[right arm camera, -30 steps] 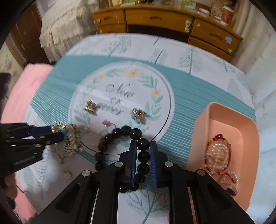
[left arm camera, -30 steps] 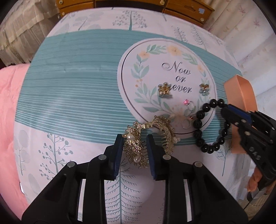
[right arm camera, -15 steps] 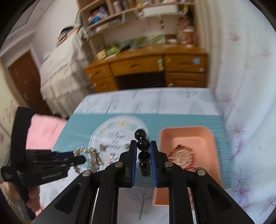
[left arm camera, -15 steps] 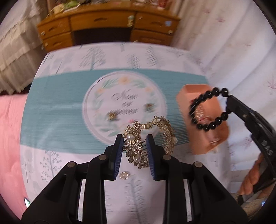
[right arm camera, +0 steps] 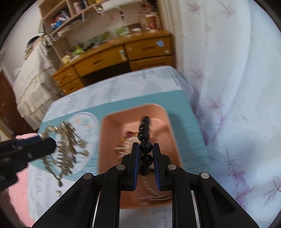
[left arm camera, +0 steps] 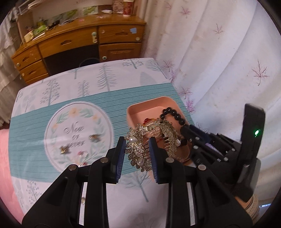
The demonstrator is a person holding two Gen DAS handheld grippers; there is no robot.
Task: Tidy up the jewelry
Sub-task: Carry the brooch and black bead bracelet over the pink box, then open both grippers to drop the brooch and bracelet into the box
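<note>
On the teal-banded tree-print tablecloth [left arm camera: 43,126], the left gripper [left arm camera: 137,154] pinches a gold rhinestone hair comb [left arm camera: 140,149] beside the pink plastic tray [right arm camera: 112,140], the right gripper [right arm camera: 145,154] clamps a black bead bracelet [right arm camera: 144,138] over it; releasing together could tangle them.

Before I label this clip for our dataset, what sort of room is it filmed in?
Most likely a bedroom or home study. A wooden desk with drawers stands behind the table, cluttered shelves rise above it, and a leaf-print curtain hangs along the right side.
</note>
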